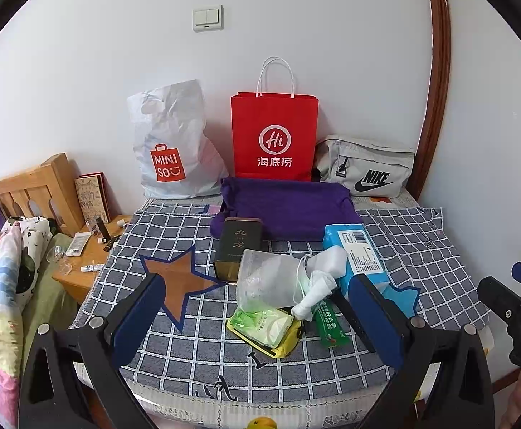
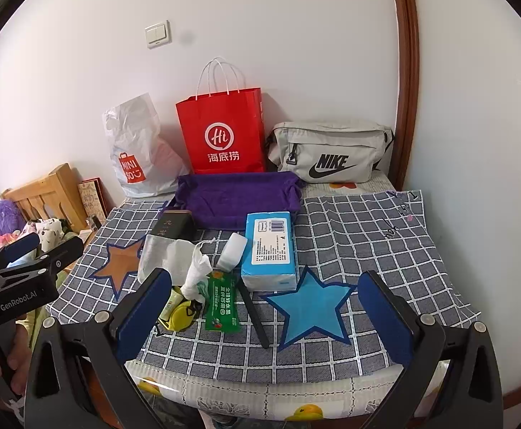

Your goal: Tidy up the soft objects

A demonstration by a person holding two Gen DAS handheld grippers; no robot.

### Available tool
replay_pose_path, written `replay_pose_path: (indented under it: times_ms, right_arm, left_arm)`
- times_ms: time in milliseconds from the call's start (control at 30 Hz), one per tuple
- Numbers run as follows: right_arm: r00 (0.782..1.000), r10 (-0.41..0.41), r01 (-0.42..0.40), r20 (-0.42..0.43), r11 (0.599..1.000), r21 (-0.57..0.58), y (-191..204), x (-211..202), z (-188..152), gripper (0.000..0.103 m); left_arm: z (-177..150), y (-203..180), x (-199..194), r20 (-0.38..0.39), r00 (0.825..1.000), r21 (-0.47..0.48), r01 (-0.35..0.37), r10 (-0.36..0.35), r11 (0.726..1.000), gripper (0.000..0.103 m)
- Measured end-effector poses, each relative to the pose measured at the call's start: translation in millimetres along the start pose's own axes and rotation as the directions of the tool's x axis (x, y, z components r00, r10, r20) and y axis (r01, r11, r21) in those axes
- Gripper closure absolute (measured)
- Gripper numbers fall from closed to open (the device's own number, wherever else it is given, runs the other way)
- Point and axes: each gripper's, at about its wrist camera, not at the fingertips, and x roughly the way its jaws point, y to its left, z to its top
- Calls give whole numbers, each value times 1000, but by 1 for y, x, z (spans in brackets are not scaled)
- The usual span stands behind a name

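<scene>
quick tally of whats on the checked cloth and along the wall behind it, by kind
Bags along the wall: 3 (white Miniso bag, red paper bag, grey Nike pouch)
Purple cloth items: 1 (purple cloth)
Tissue packs: 2 (blue tissue pack, green tissue pack)
Boxes: 1 (dark box)
Green sachets: 1 (green sachet)
Total: 8

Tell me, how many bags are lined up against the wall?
3: a white Miniso plastic bag on the left, a red paper bag in the middle, and a grey Nike pouch on the right. None seems hidden.

Left gripper and right gripper gape wide, angled downward.
</scene>
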Motion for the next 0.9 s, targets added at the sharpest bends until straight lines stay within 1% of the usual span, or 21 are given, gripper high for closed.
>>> replay_pose_path:
  times_ms: [900]
  right_arm:
    - [1000,-1,1,12,1000,-4,2,-6,-1,1]
  left_arm:
    - [2,-2,-3,4,1000,3,-2,2,1000,0]
